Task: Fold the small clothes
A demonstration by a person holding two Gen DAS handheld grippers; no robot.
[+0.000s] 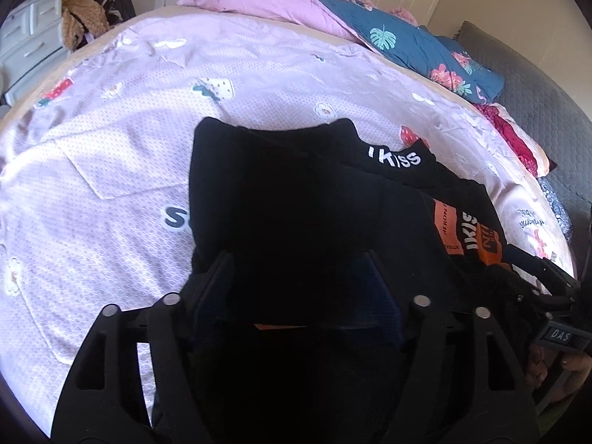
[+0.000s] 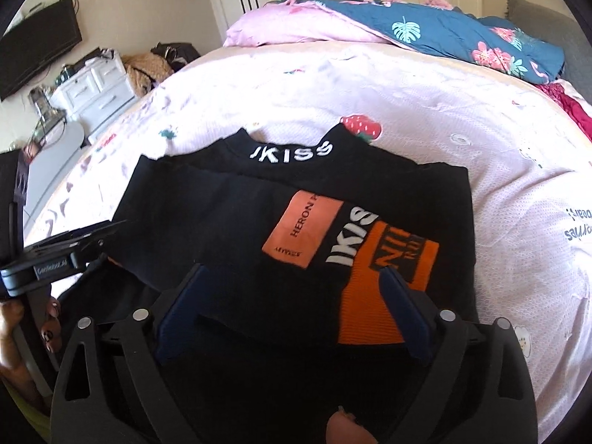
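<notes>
A small black top with white "IKISS" lettering and orange patches lies partly folded on the bed; it also shows in the right wrist view. My left gripper stands open, its pads either side of the near black edge of the garment. My right gripper stands open over the near edge by the orange cuff. The fabric lies between both sets of jaws without being pinched. The left gripper also shows at the left edge of the right wrist view.
The bed has a pale pink printed sheet. A pink pillow and a blue floral quilt lie at the far end. A grey headboard is on the right. White drawers and a TV stand off the left side.
</notes>
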